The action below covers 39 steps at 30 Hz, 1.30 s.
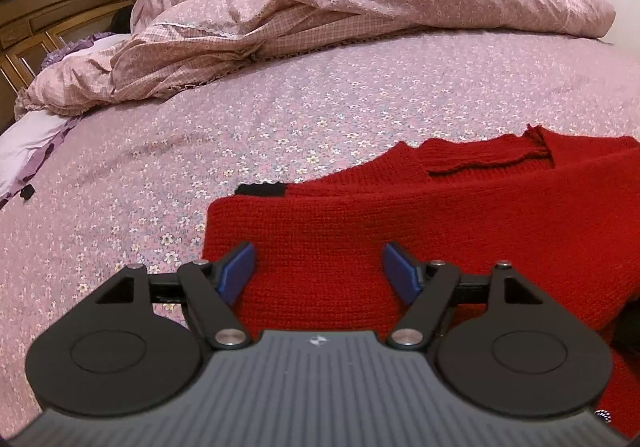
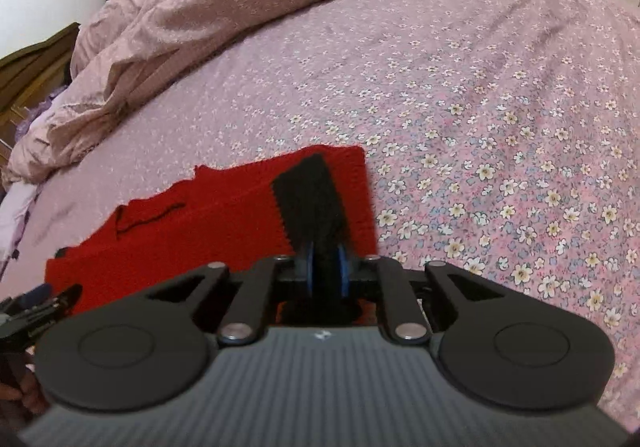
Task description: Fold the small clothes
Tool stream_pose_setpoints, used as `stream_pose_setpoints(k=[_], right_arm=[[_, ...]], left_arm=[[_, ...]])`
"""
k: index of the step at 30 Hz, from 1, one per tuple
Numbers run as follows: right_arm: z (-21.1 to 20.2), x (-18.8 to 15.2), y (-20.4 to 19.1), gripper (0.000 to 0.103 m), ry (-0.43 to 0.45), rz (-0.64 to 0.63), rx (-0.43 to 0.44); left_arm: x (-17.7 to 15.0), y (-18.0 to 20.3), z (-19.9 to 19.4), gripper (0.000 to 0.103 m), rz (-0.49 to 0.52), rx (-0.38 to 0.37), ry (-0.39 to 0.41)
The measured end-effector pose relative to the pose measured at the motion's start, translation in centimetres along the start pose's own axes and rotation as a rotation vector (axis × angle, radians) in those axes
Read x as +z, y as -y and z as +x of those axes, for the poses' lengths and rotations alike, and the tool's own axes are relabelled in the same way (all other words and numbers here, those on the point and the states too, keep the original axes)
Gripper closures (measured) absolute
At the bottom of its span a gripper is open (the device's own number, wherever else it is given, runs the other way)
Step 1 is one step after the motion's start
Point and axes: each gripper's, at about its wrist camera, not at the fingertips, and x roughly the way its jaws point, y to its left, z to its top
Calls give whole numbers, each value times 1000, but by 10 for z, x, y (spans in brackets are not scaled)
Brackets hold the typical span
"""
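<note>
A red knitted sweater (image 1: 400,207) lies partly folded on the floral bedsheet (image 1: 160,175). My left gripper (image 1: 320,267) hovers over its near left part, open, the blue pads (image 1: 240,271) wide apart and pressing on nothing. A small black cuff (image 1: 262,190) peeks out at the sweater's far left edge. In the right wrist view the sweater (image 2: 200,231) spreads to the left, and a black cuff (image 2: 310,199) on a sleeve runs from its right part into my right gripper (image 2: 325,271), which is shut on that cuff. The left gripper (image 2: 40,303) shows at the left edge.
A crumpled pink duvet (image 1: 320,7) is heaped along the far side of the bed. A wooden headboard (image 1: 48,15) and a lilac pillow (image 1: 28,151) are at the left. Flat floral sheet (image 2: 500,147) stretches to the right of the sweater.
</note>
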Motion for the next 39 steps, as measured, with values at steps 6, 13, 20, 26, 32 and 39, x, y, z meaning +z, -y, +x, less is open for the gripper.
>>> stream_pose_setpoints(k=[6, 13, 20, 26, 32, 39], right_arm=[[-25, -4, 3, 66, 10, 23, -24], [-71, -20, 10, 62, 8, -10, 14], [-117, -38, 12, 57, 17, -67, 60], [-137, -57, 10, 53, -43, -110, 120], [-146, -77, 8, 53, -109, -165, 99], [-152, -108, 14, 53, -186, -190, 69]], left_arm=[[0, -4, -23, 26, 13, -6, -8], [-10, -17, -68, 26, -38, -37, -18], [-32, -33, -111, 26, -34, 14, -49], [-52, -49, -148, 26, -68, 1, -81], [-76, -61, -176, 26, -84, 6, -107], [-117, -78, -196, 26, -147, 6, -180]])
